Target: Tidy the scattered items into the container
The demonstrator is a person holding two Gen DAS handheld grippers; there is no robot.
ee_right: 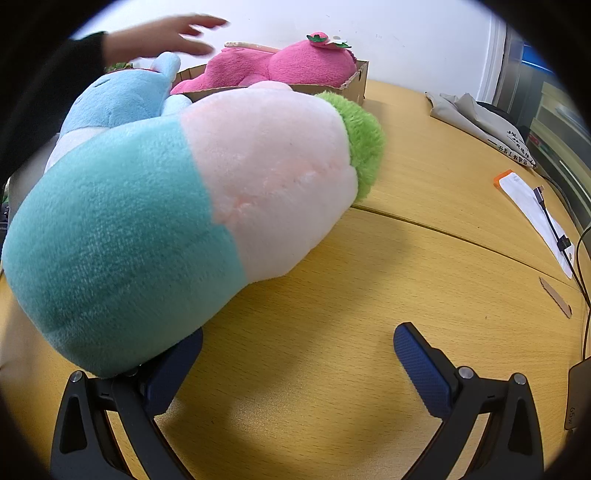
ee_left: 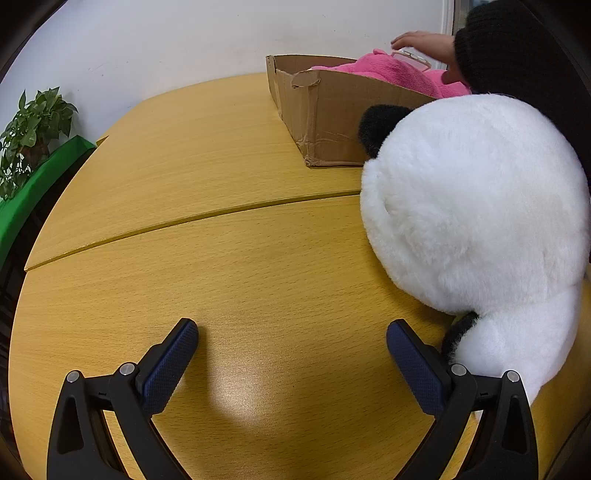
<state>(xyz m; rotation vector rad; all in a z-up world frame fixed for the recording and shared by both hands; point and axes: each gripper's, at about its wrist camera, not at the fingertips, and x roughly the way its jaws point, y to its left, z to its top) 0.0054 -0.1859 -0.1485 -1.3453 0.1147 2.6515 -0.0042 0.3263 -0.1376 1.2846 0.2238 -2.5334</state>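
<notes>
Two grippers sit low over the yellow wood-grain worktop (ee_left: pixel 229 280), both with jaws spread wide and nothing between them. The left gripper (ee_left: pixel 291 365) points across bare worktop, its right finger just beside the big white plush panda with black ears (ee_left: pixel 476 206), which lies toward the right edge of that view. The right gripper (ee_right: pixel 297 363) has its left finger tucked under the near end of the large teal, pale-pink and green plush toy (ee_right: pixel 192 206), which rests on the worktop, apart from the box.

For the step in hand, likely picking up one of these bulky toys, the jaws should probably close on a narrow fold or limb instead of the round body, since soft pile slips and the body looks wider than the opening. Using both grippers from opposite sides may carry it more steadily.

Farther back, a light-blue plush toy (ee_right: pixel 122 99) lies beside the brown cardboard box (ee_left: pixel 325 118) at the far side of the worktop. A bright pink plush with a strawberry on top (ee_right: pixel 295 64) already fills much of the box. A person's bare hand (ee_right: pixel 166 35) in a black sleeve reaches over it, fingers spread, holding nothing that can be made out.
</notes>
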